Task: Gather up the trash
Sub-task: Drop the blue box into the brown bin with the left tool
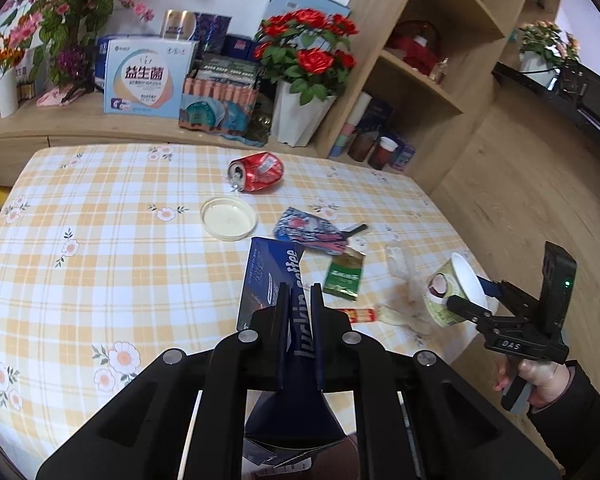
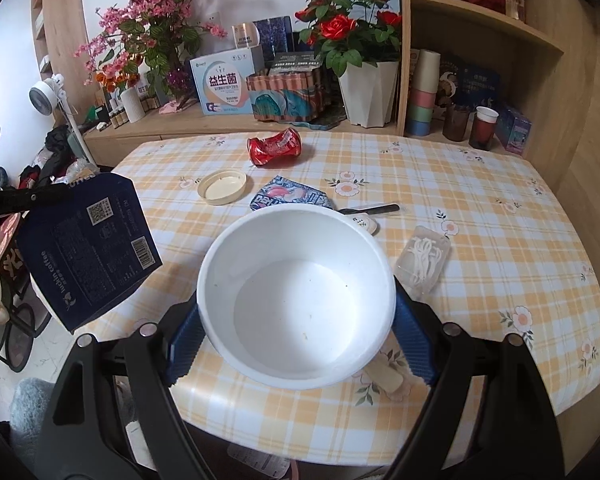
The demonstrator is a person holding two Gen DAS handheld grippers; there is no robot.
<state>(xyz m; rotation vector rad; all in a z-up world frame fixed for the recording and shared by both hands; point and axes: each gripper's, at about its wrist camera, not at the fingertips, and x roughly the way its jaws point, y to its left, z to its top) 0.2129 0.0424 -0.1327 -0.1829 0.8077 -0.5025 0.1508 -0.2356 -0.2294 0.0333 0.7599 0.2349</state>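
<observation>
1. Step in hand: carrying two picked-up pieces off the desk (image 2: 480, 200), judging by both loads held clear of the cloth.
2. Left claw (image 1: 300, 300): pinched narrow on a dark blue coffee box (image 1: 268, 276).
3. Right claw (image 2: 296, 320): spread wide, clamped around a white paper cup (image 2: 300, 300).
4. Left on the desk: crushed red can (image 2: 274, 148), plastic lid (image 2: 222, 187), blue wrapper (image 2: 292, 196), clear packet (image 2: 424, 258).
5. Next: needs a bin, none in view; then back for the can.
</observation>
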